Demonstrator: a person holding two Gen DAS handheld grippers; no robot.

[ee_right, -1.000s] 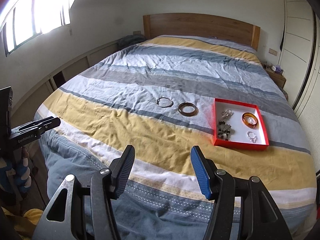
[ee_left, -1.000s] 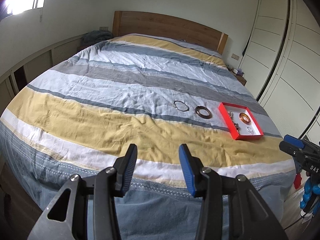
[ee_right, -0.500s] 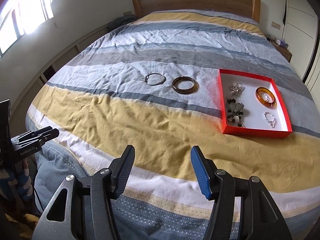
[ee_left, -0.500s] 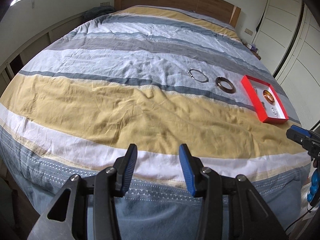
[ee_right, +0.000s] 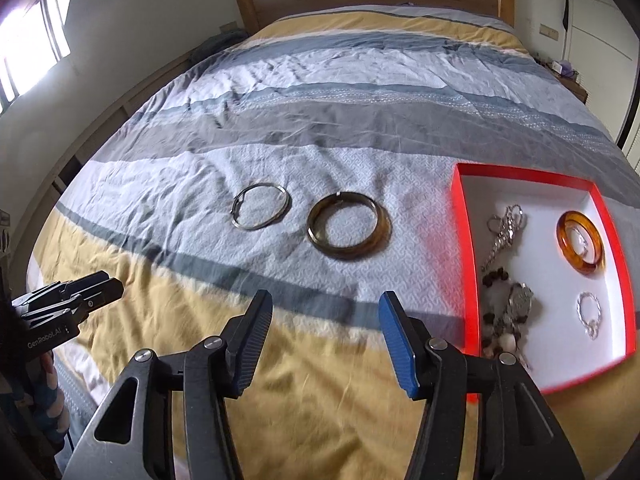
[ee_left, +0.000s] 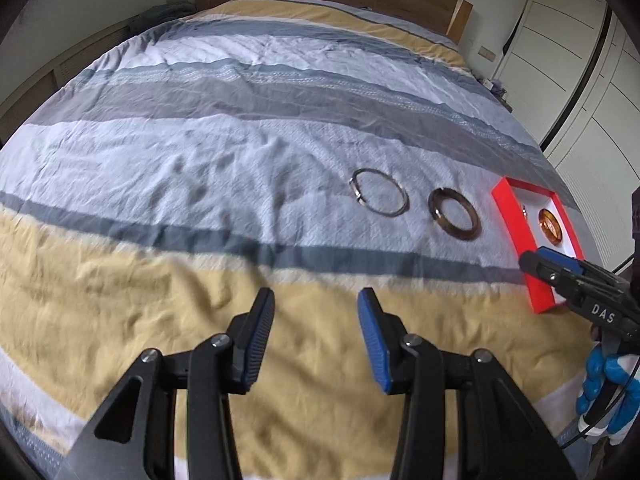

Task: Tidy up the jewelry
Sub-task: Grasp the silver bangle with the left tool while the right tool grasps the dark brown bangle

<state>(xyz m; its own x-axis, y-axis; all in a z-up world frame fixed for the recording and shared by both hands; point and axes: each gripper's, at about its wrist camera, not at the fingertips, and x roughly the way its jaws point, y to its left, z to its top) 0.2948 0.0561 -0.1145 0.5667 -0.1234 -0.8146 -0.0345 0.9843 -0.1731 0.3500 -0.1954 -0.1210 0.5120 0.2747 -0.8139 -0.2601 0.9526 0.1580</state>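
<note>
Jewelry lies on the striped bedspread (ee_right: 160, 360): a thin metal bangle (ee_right: 261, 206) beside a dark brown bangle (ee_right: 347, 225), left of the red tray (ee_right: 460, 248). Only the right wrist view shows the tray's full contents: amber bangle (ee_right: 580, 246), chain (ee_right: 505, 230), bead bracelet (ee_right: 505, 320), small silver bracelet (ee_right: 589, 314). The left wrist view shows only its near wall. Bare bedspread separates both bangles from each gripper. Left gripper (ee_left: 316, 334) and right gripper (ee_right: 326, 344) are spread wide, holding nothing, with the brown bangle directly ahead of the right gripper's fingers (ee_right: 396, 344).

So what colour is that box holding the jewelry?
Red outside, white inside. The box shows best in the right wrist view.
</note>
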